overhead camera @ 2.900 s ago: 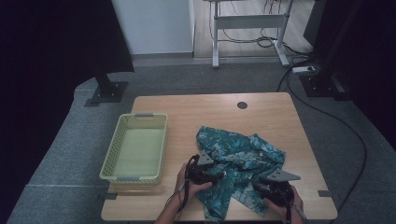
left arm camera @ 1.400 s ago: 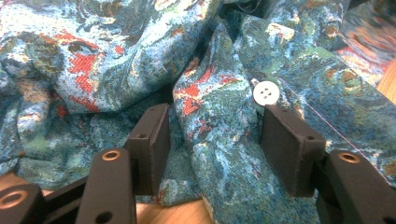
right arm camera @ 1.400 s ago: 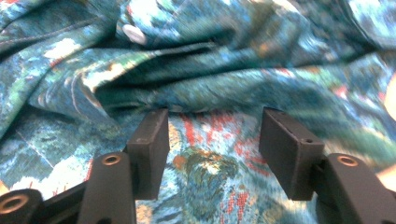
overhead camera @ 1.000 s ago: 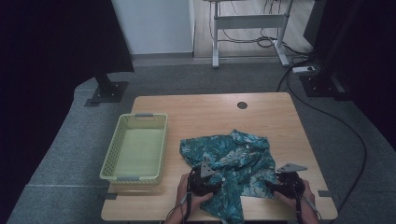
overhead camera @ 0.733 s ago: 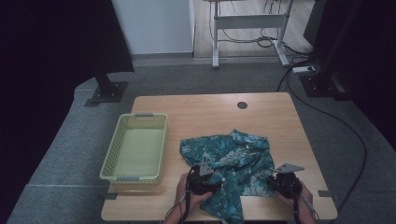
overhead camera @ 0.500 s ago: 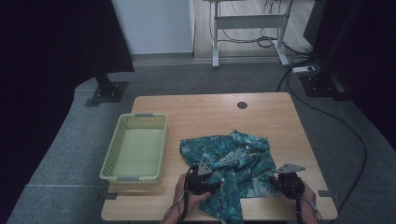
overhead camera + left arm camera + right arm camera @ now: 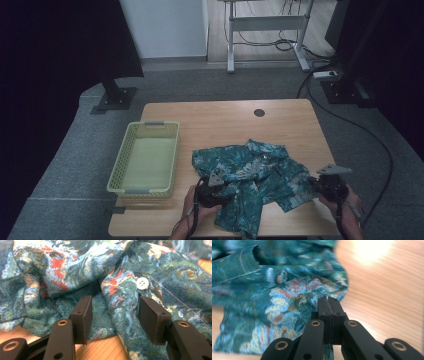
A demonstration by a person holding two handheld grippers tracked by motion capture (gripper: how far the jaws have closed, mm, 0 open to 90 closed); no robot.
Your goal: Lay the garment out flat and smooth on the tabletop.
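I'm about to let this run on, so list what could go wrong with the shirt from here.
1. The left gripper is open with a fold of the shirt between its jaws; closing may catch several layers, or the button close by.
2. The right gripper is shut on the shirt's edge alone, so a hard pull might slip it free.
3. A flap hangs past the table edge; dragging could pull the shirt off.
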